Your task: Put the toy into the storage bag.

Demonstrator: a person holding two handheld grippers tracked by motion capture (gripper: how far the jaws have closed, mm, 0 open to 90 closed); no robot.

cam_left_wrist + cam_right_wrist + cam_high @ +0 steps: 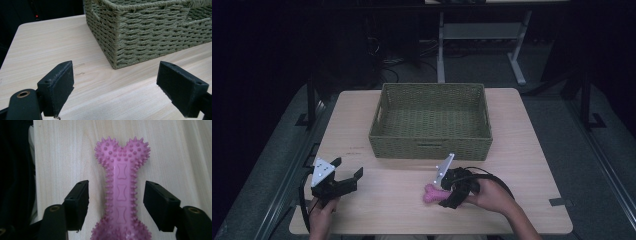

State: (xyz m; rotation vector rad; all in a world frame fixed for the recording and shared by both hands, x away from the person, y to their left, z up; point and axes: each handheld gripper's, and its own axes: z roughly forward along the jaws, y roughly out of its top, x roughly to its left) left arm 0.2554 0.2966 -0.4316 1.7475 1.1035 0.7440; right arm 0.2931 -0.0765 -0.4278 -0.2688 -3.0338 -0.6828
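Pink spiky bone toy is lying between the right gripper's spread jaws, not pinched yet. Squeezing off-center might be making it slip away. Left gripper is waiting spread wide, near the basket.

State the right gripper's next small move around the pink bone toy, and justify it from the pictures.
Probably close the right gripper on the pink bone toy: the toy's shaft lies on the table between the two jaws, with a gap showing on each side, so nothing is gripped yet.
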